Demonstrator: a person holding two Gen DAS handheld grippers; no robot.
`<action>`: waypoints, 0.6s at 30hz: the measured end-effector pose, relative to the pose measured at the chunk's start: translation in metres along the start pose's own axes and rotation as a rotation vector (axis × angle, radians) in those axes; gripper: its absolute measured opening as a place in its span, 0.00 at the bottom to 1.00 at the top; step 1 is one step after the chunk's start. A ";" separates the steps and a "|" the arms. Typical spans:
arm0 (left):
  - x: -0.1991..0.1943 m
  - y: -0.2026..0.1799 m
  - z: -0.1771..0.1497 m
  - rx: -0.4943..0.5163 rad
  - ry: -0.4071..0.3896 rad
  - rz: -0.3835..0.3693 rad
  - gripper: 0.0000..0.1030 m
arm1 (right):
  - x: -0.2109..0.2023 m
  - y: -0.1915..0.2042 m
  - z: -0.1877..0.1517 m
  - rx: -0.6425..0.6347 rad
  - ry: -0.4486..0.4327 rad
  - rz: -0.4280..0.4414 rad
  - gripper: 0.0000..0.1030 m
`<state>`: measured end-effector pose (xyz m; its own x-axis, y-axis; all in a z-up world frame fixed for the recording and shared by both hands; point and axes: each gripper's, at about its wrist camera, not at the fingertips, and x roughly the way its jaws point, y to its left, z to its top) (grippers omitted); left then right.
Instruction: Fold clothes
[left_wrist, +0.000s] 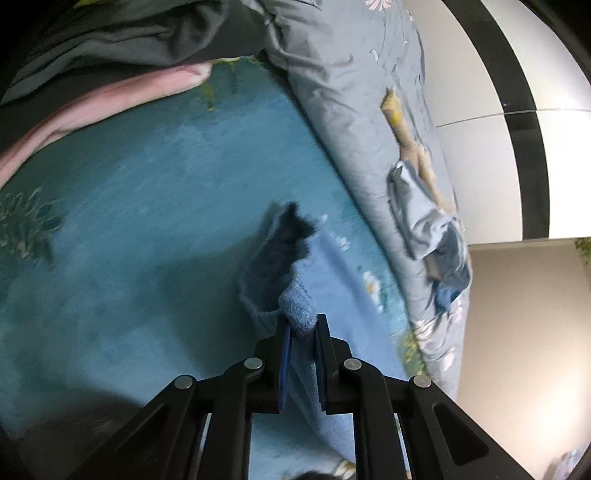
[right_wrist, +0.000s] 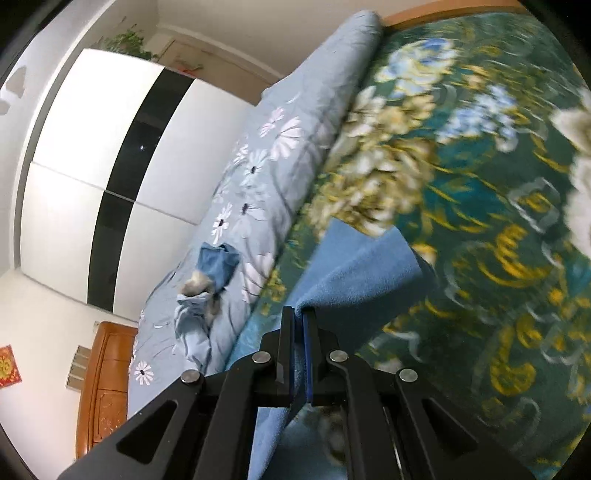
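A blue fleecy garment (left_wrist: 280, 273) hangs over the teal flowered bedspread (left_wrist: 147, 206). My left gripper (left_wrist: 303, 325) is shut on a bunched edge of it, and the cloth trails down between the fingers. In the right wrist view my right gripper (right_wrist: 300, 314) is shut on another edge of the same blue garment (right_wrist: 362, 266), which spreads out flat ahead over the flowered bedspread (right_wrist: 480, 177). Both views are tilted and blurred.
A rolled grey-blue flowered quilt (left_wrist: 351, 96) lies along the bed's side, with a small crumpled blue cloth (right_wrist: 214, 269) on it. Pink and dark clothes (left_wrist: 110, 85) are piled at the top left. A white and black wardrobe (right_wrist: 122, 155) and a wooden cabinet (right_wrist: 103, 384) stand beyond.
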<state>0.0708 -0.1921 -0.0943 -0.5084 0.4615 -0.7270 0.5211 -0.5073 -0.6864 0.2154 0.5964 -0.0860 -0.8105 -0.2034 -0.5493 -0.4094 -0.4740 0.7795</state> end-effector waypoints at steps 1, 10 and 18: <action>0.004 -0.001 0.004 -0.017 0.000 -0.007 0.12 | 0.010 0.006 0.005 -0.016 0.012 -0.014 0.04; 0.061 -0.018 0.058 -0.118 0.020 -0.019 0.12 | 0.110 0.015 0.039 -0.013 0.136 -0.187 0.04; 0.120 -0.028 0.091 -0.114 0.035 0.065 0.12 | 0.186 0.007 0.056 -0.010 0.241 -0.333 0.04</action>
<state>-0.0668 -0.1885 -0.1613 -0.4476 0.4564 -0.7690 0.6278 -0.4520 -0.6337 0.0382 0.6035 -0.1663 -0.5123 -0.2318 -0.8270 -0.6277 -0.5562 0.5447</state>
